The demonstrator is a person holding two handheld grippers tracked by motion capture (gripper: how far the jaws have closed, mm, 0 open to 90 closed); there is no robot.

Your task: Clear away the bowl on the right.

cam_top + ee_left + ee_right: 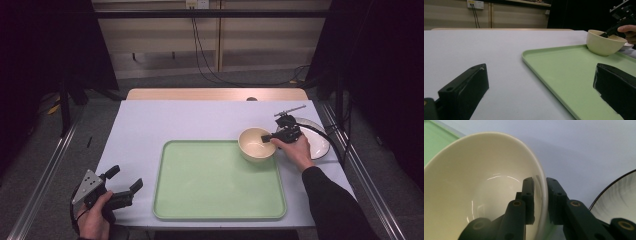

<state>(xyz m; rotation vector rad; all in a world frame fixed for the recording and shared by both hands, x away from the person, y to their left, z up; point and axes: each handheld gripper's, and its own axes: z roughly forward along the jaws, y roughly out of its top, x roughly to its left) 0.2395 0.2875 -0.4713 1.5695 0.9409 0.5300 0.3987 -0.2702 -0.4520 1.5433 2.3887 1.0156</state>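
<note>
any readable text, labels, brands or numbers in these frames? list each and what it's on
No readable text in any view.
Bowl: plain cream, no mark, inside or out.
Tray: plain green, no label.
Plate: dark rim line, no lettering.
Left gripper and right gripper: black jaws with screws, no visible markings.
Wall socket: a small yellow patch, too small and blurred to read.

A lab-like recording booth: black curtains (390, 75), metal floor rails (45, 165), a covered table (150, 125).
</note>
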